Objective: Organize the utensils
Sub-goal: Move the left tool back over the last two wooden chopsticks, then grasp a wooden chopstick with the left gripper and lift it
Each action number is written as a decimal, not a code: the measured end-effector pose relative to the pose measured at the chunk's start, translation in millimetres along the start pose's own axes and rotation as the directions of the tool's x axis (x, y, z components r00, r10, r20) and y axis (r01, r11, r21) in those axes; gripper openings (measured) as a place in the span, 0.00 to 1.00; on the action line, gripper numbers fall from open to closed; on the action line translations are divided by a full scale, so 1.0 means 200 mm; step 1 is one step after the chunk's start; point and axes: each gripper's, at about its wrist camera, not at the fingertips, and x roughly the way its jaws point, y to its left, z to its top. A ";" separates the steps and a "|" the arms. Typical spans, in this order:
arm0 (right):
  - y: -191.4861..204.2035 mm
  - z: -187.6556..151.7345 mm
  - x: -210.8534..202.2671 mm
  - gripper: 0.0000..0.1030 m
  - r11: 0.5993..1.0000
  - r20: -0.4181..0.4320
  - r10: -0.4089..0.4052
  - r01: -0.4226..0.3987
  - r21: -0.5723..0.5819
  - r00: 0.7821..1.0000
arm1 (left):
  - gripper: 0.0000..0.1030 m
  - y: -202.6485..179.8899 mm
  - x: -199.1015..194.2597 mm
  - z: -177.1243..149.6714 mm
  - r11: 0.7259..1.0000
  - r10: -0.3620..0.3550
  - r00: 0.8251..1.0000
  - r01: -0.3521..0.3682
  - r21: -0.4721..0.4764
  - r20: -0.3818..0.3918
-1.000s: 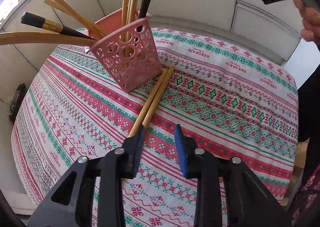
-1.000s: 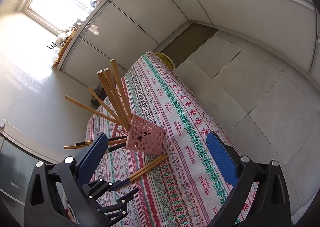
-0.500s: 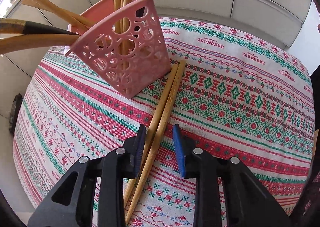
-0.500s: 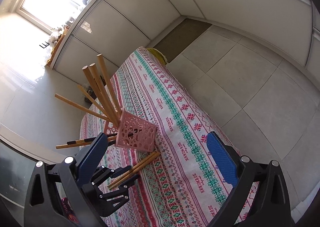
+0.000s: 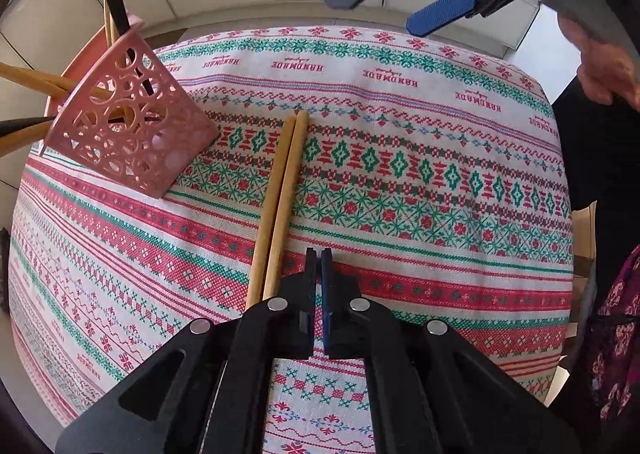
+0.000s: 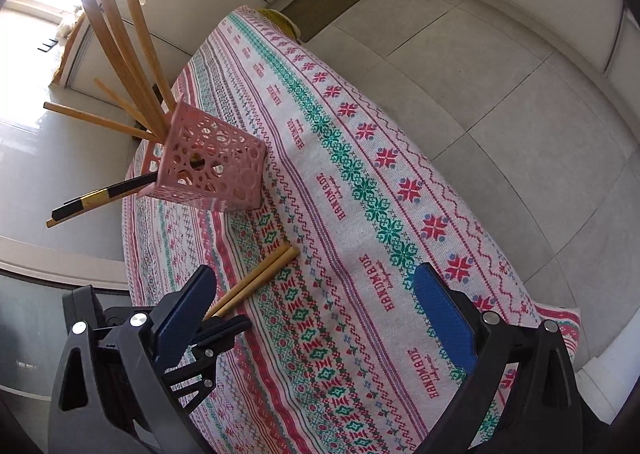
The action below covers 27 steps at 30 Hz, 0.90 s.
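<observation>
While the left gripper (image 5: pixel 318 256) rests low over the desk with its jaws clenched pad to pad, nothing shows between them. The loose pair of wooden chopsticks (image 5: pixel 282 190) lies flat on the patterned tablecloth (image 5: pixel 420 198), just beside the left jaw on its outer side, and its near ends pass out of sight under that finger. The left wrist view therefore gives no sign that the pair is grasped. The right wrist view shows the near ends meeting the left gripper, but it cannot settle the contact.

The right gripper (image 6: pixel 316 270) hangs above the desk with its jaws released and wide apart, carrying nothing, and the person's hand (image 5: pixel 608 66) is on its handle.

Beyond the loose pair, near its far ends but apart from them, a pink perforated holder (image 5: pixel 128 134) stands on the cloth. It already contains several wooden chopsticks (image 6: pixel 124 54) fanned outward and a black pair with gold bands (image 6: pixel 96 196).

Progress, as judged: most utensils are sorted into the holder and only the one pair on the cloth is left. What remains is to seat that pair between the jaws, lift it, tilt it upright and drop it in. With the jaws shut alongside, the pinch appears to have missed, so reopening and shifting over the pair is probably required.
</observation>
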 end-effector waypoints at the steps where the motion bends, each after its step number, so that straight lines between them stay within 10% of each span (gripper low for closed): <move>1: -0.01 0.00 0.01 0.93 1.000 -0.005 -0.002 0.002 0.006 1.000 | 0.04 0.00 -0.01 0.01 1.000 0.009 1.000 -0.009 -0.003 0.011; 5: -0.04 -0.01 0.02 0.93 1.000 -0.018 0.005 -0.005 0.024 1.000 | 0.21 0.05 -0.01 0.10 0.999 0.035 0.999 -0.034 -0.018 0.023; 27: -0.13 0.03 -0.04 0.93 0.996 -0.013 0.036 -0.035 0.085 0.999 | 0.30 0.05 0.22 0.38 1.000 -0.011 0.998 0.009 -0.030 -0.064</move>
